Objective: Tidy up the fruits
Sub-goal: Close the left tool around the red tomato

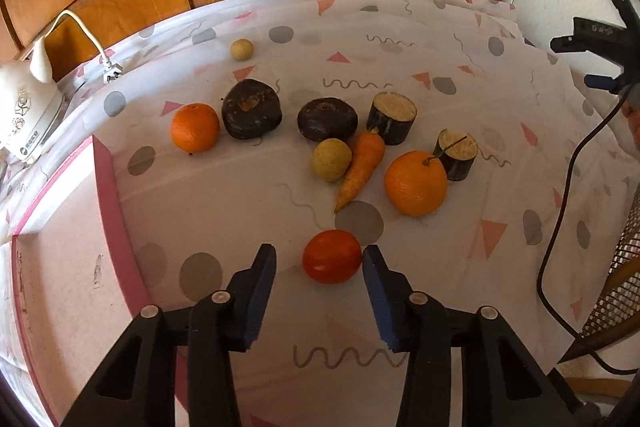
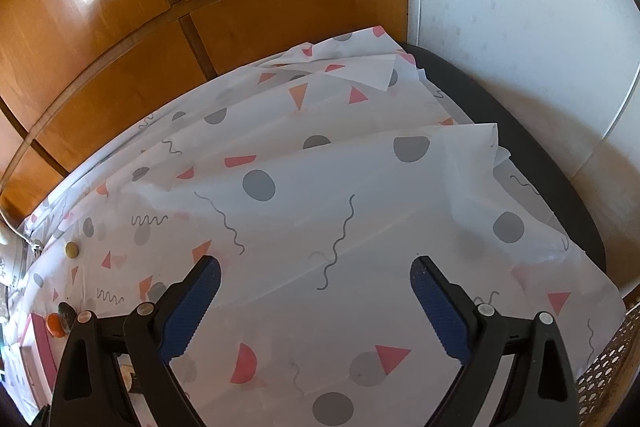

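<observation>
Left gripper (image 1: 320,261) spread, tomato (image 1: 331,256) bracketed on the cloth (image 1: 440,267), not yet pinched. Closing, then transfer to pink tray (image 1: 116,187), is judged next. Right gripper (image 2: 316,277) spread, idle.

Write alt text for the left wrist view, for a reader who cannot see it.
The open left tool brackets a red tomato on a patterned tablecloth. Beyond lie two oranges, a carrot, two yellowish round fruits and four dark pieces. A pink tray sits at left.

Red tomato (image 1: 332,256), orange carrot (image 1: 360,169), pink tray (image 1: 116,187)
</observation>
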`<state>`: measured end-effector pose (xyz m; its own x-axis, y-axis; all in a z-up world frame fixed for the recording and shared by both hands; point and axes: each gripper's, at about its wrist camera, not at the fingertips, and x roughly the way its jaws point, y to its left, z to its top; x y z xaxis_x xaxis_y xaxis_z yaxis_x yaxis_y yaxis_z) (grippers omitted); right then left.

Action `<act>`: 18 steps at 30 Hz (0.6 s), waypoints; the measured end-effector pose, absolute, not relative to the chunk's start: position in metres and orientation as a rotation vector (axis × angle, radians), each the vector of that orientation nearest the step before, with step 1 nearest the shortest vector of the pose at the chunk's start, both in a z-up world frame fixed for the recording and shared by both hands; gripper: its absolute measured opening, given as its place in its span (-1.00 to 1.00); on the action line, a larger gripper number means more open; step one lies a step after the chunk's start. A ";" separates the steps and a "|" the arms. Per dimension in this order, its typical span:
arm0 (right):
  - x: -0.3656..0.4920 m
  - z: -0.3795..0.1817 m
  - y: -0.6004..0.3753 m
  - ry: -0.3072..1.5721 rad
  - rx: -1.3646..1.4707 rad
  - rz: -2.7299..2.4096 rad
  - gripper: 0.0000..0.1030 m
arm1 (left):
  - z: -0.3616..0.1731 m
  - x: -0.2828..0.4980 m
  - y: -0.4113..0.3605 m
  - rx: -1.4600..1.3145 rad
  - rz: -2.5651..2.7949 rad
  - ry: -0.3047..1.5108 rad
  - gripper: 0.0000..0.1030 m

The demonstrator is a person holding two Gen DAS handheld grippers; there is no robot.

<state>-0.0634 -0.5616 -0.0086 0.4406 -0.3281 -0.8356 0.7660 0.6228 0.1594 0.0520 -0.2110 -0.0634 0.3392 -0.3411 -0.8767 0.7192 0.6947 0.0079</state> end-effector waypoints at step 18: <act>-0.063 -0.012 -0.565 0.890 0.573 -0.759 0.77 | -0.072 0.053 -0.204 0.352 -0.686 1.003 -0.42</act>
